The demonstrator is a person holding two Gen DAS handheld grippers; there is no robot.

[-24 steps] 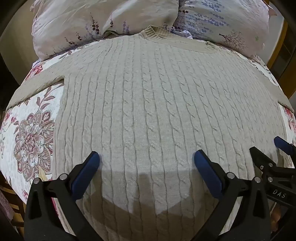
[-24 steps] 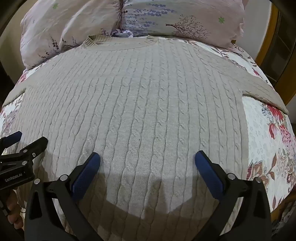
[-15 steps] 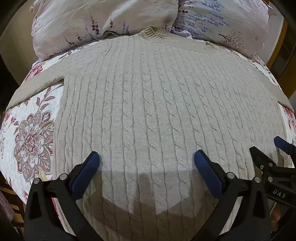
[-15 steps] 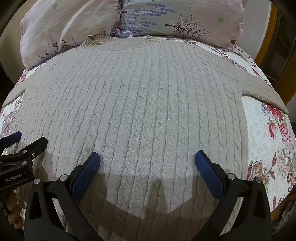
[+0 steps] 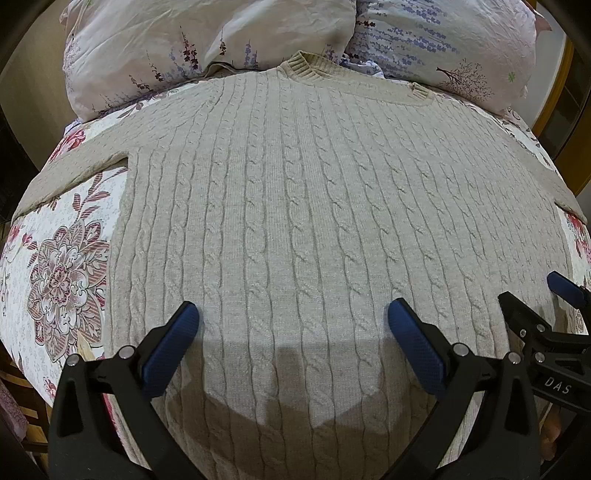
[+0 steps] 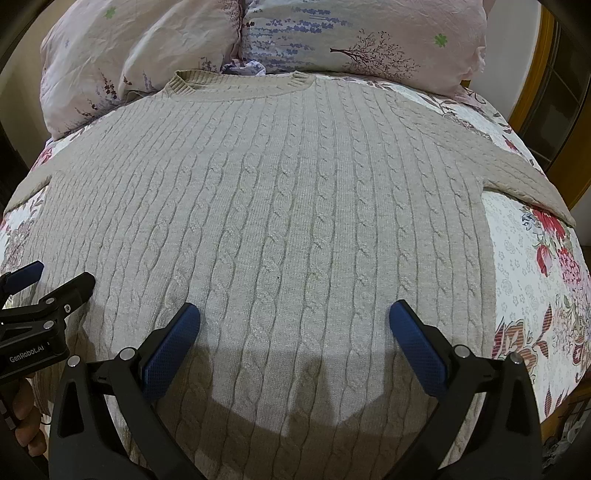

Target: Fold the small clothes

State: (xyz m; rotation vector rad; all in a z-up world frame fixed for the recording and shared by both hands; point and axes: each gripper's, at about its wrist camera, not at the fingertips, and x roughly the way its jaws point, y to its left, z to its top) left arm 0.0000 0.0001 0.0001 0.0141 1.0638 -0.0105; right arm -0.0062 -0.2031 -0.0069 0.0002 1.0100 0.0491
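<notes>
A beige cable-knit sweater (image 5: 306, 206) lies flat on the bed, collar at the far end and sleeves spread to both sides; it also fills the right wrist view (image 6: 288, 206). My left gripper (image 5: 293, 325) is open and empty, hovering over the sweater's lower left part. My right gripper (image 6: 295, 325) is open and empty over the lower right part. The right gripper also shows at the right edge of the left wrist view (image 5: 535, 295), and the left gripper shows at the left edge of the right wrist view (image 6: 55, 277).
A floral bedspread (image 5: 62, 266) covers the bed and shows beside the sweater on the right too (image 6: 535, 280). Two pillows (image 5: 207, 40) (image 6: 362, 33) lie behind the collar. A wooden frame (image 6: 532, 92) stands at the right.
Both grippers have crept very slightly forward over the sweater. Nothing was gripped or released.
</notes>
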